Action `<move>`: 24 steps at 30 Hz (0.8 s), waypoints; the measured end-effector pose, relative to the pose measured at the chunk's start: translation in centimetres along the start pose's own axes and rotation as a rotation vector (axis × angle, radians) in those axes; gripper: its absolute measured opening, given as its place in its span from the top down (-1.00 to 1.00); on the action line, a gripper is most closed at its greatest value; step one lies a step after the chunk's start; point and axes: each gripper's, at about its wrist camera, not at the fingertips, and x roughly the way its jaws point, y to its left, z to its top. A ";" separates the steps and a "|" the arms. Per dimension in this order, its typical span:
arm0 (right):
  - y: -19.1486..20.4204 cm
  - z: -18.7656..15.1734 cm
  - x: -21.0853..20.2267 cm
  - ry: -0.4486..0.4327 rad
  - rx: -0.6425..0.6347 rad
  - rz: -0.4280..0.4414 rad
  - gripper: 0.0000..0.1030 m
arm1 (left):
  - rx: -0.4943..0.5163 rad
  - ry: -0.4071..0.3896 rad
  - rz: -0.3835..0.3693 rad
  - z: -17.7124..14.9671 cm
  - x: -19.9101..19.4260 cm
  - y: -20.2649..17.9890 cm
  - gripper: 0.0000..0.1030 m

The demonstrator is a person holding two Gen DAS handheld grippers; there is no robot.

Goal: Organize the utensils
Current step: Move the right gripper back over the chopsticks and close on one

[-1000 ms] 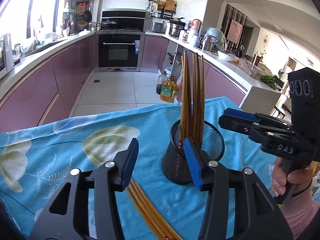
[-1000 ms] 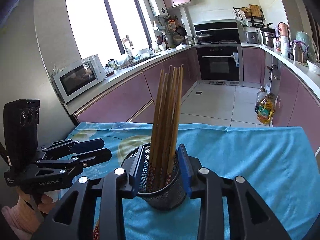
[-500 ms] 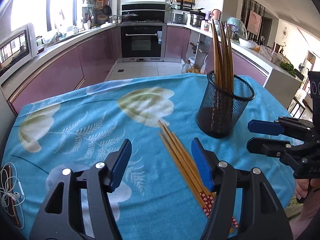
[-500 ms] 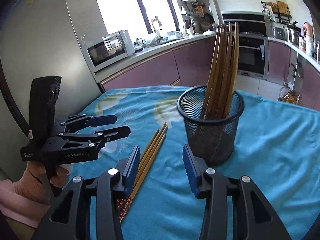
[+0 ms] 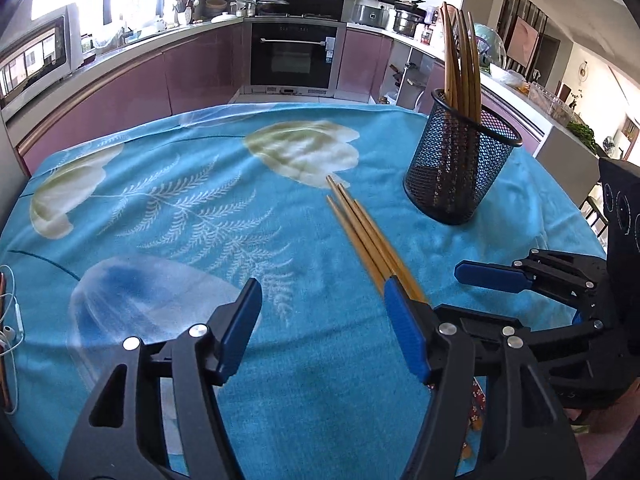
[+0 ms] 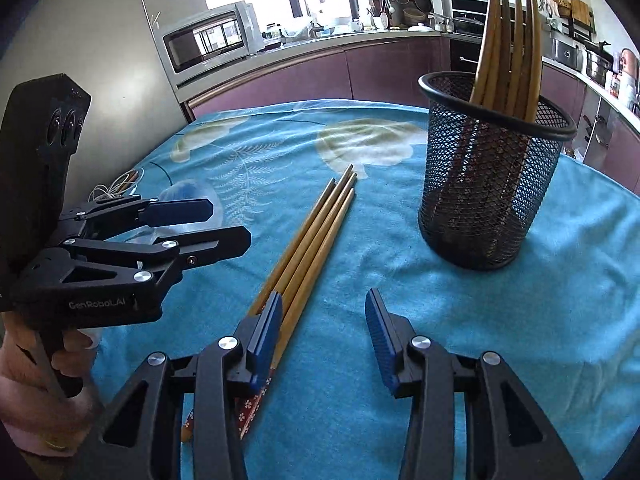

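Observation:
Several wooden chopsticks (image 5: pixel 366 232) lie side by side on the blue flowered tablecloth (image 5: pixel 200 208); they also show in the right wrist view (image 6: pixel 308 248). A black mesh holder (image 5: pixel 460 168) stands upright at the right with several chopsticks in it, and shows in the right wrist view (image 6: pixel 488 188). My left gripper (image 5: pixel 322 320) is open and empty, left of the loose chopsticks' near ends. My right gripper (image 6: pixel 322 320) is open and empty, just right of them, and also shows in the left wrist view (image 5: pixel 496 276).
White earphone cables (image 5: pixel 12 328) lie at the table's left edge. Behind the table are purple kitchen cabinets (image 5: pixel 192 68), an oven (image 5: pixel 296 56) and a microwave (image 6: pixel 208 40). The table's edges fall away on the far side and right.
Both grippers have pulled back from the mesh holder toward the near side of the table. The loose chopsticks now lie just ahead of both. Both stay open.

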 end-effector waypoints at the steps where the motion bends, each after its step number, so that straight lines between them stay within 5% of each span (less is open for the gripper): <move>1: 0.1 -0.1 0.1 0.003 -0.007 -0.010 0.19 | -0.001 0.002 -0.001 0.0 0.0 0.0 -0.22; 9: -0.1 -0.3 0.2 0.020 -0.014 -0.067 0.23 | 0.005 0.019 -0.015 -0.3 0.7 -0.2 -0.22; 24: -1.0 -0.5 -0.1 0.016 0.025 -0.043 0.26 | 0.032 0.072 -0.021 0.4 3.0 -1.5 -0.20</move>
